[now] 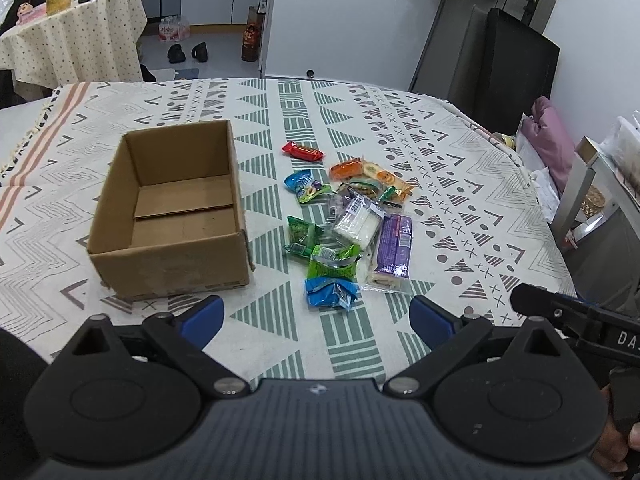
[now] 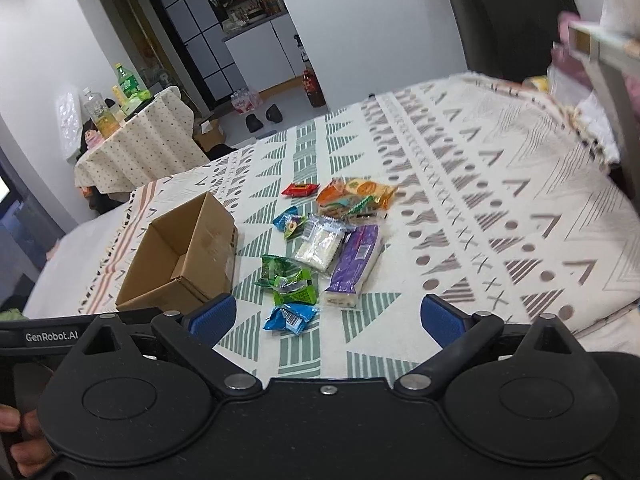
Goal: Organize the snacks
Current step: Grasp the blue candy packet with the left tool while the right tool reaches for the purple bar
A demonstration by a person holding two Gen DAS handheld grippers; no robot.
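left hand-held gripper (image 1: 316, 322): black body, blue pads, silver pivots | right hand-held gripper (image 2: 327, 320): same, "GenRobot.AI" label

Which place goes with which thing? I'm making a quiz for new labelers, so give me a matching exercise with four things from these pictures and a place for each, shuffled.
Things:
1. box
2. red packet
3. blue packet
4. purple packet

Places:
A. nearest the left gripper, at the pile's near end
B. left of the snack pile, open and empty
C. right side of the pile, lying lengthwise
D. far end of the pile, a little apart from the rest

Pairs: 1-B, 2-D, 3-A, 4-C
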